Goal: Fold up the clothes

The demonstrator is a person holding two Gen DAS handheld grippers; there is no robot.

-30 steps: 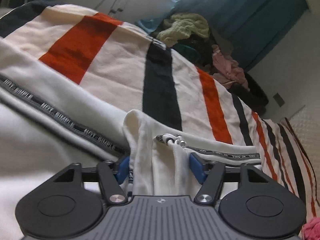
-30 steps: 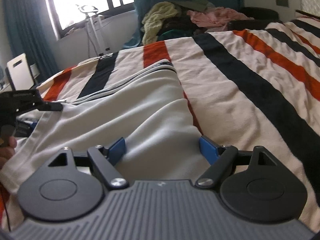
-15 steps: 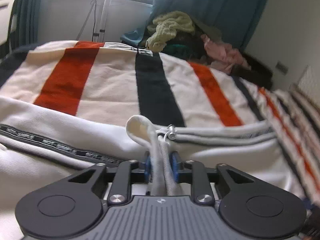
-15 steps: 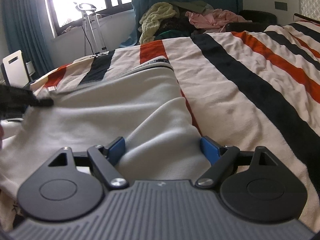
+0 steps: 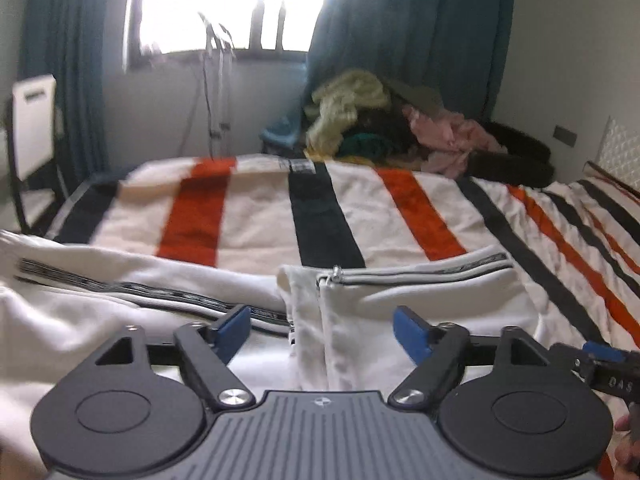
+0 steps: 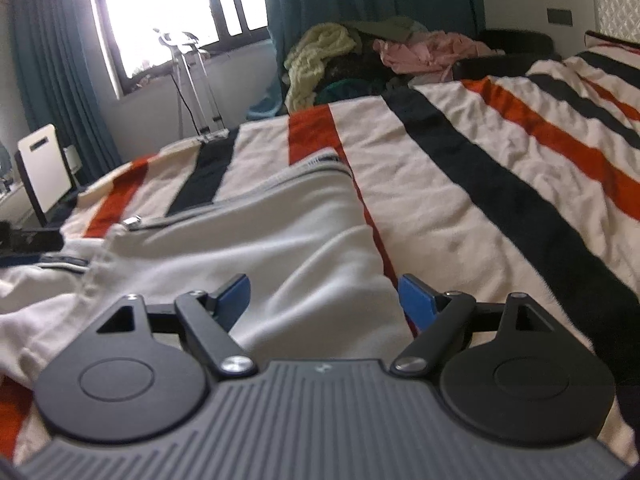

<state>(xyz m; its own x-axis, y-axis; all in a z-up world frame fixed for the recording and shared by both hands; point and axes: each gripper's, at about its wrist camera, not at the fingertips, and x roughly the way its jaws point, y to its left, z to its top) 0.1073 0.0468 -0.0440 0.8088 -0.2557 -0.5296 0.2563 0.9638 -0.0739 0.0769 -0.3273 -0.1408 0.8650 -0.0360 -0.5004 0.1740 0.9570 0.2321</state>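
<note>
- Bedroom setup: striped blanket (image 5: 328, 216) in cream, orange and black covers the bed, teal curtains (image 5: 404, 40) by a bright window, and a heap of unfolded clothes (image 5: 360, 120) piled at the far end.
- White jacket (image 5: 420, 304) with the zipper is lying on the blanket right under both tools. Its zipper pull (image 5: 335, 271) sits just past the left gripper's tips, and a printed trim band (image 5: 132, 288) runs off to the left along the sleeve side.
- Left gripper (image 5: 322, 330) has its blue pads spread wide apart, nothing pinched. The zippered front edge of the jacket lies right between them, running straight away from the camera.
- Right gripper (image 6: 324, 296) is the same deal: pads apart, a soft ridge of the jacket's fabric lying between them but not squeezed. The jacket's right edge runs just inside the right pad, with bare blanket beyond.
- Key relation, as I read it: the zip line points dead ahead from the left tool, so that side is nearer the collar end, while the right tool sits by the outer edge.
- My guess is the next grab happens on those two spots, then a fold across the zip line. Can't tell how far the hem extends; it's out of view.
</note>
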